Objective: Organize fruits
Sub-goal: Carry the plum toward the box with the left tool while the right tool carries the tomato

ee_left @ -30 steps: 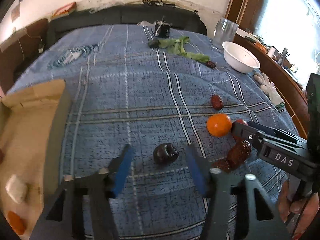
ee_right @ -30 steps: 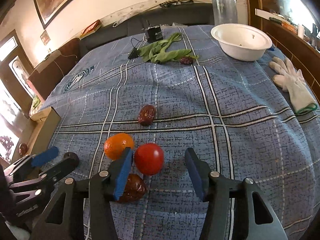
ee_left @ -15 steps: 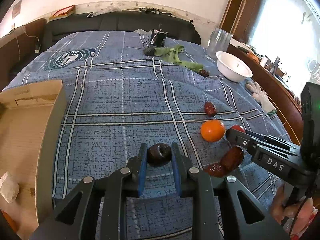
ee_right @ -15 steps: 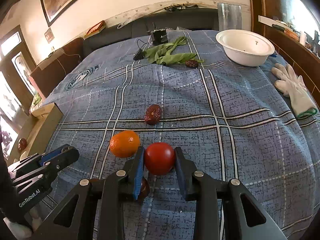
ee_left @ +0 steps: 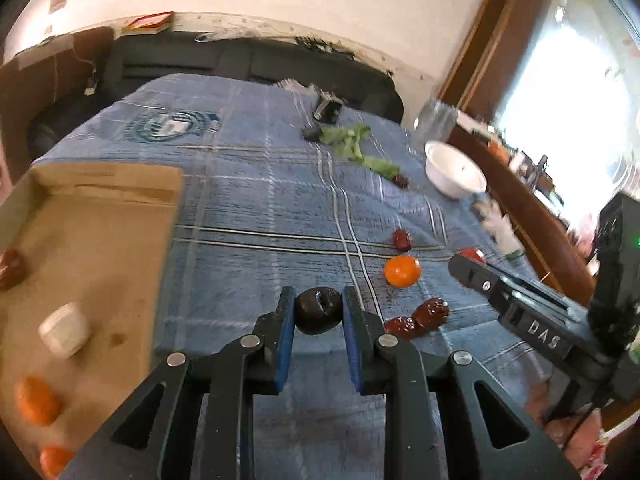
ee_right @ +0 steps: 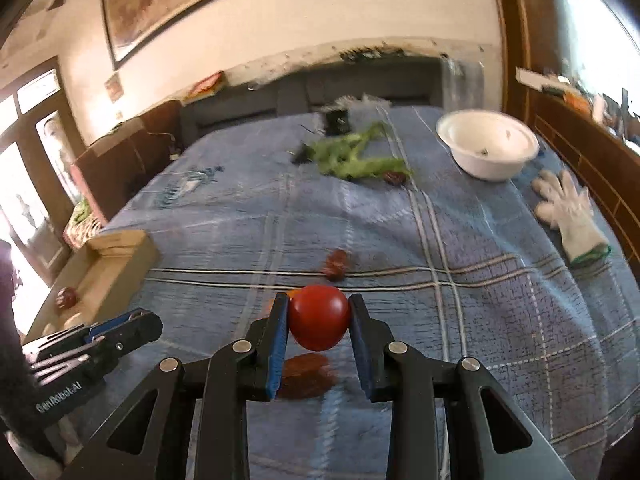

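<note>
My left gripper (ee_left: pixel 318 309) is shut on a dark, nearly black round fruit (ee_left: pixel 319 315), held above the blue plaid cloth (ee_left: pixel 256 208). My right gripper (ee_right: pixel 319 315) is shut on a red tomato (ee_right: pixel 319 317), also lifted off the cloth; it shows at the right of the left wrist view (ee_left: pixel 464 266). On the cloth lie an orange fruit (ee_left: pixel 402 271), a red date (ee_left: pixel 401 239) and two dark red dates (ee_left: pixel 420 318). An open cardboard box (ee_left: pixel 80 248) at the left holds orange fruits (ee_left: pixel 36 400), a white piece (ee_left: pixel 64 330) and a dark red fruit (ee_left: pixel 11 268).
A white bowl (ee_right: pixel 488 148) stands at the far right of the bed, with a white glove (ee_right: pixel 568 208) nearer. Green leaves (ee_right: pixel 356 156) and a small black device (ee_right: pixel 336 120) lie at the far middle. A wooden ledge (ee_left: pixel 532 216) runs along the right side.
Both grippers closed on their fruits, the left on the dark fruit and the right on the tomato, then rose off the cloth. The left view now shows more of the box.
</note>
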Tool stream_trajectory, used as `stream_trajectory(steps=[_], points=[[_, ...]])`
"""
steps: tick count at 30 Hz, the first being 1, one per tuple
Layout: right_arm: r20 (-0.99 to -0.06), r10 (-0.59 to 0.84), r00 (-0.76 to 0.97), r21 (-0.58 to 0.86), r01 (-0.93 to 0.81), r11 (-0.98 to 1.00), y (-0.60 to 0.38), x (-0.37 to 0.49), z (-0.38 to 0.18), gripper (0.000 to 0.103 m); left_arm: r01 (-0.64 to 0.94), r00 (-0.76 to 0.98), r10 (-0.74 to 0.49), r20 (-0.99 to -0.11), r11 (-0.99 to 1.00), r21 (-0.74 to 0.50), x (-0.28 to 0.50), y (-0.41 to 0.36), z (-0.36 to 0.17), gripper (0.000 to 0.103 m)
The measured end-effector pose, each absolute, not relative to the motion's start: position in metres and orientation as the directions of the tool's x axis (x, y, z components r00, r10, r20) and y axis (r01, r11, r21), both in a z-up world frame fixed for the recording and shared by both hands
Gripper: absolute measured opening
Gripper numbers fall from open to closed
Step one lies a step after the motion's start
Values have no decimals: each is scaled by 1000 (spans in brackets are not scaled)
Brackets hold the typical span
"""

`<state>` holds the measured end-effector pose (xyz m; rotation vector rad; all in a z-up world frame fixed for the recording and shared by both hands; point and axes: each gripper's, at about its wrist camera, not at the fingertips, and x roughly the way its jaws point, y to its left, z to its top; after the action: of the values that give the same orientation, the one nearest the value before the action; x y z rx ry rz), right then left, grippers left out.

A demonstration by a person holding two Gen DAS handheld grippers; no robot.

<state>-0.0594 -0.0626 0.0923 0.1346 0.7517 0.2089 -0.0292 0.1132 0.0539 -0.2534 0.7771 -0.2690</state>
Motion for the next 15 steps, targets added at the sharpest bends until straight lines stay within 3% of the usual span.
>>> stream_trajectory(steps=[8, 15], points=[[-648, 384, 658, 217, -324, 921, 8, -82, 112, 32, 3, 732, -285, -619, 910, -415, -78, 194, 83, 22], [-672, 502, 544, 240, -481, 843, 83, -96, 107, 33, -156, 746, -90, -659, 940, -305, -104, 250, 83, 22]])
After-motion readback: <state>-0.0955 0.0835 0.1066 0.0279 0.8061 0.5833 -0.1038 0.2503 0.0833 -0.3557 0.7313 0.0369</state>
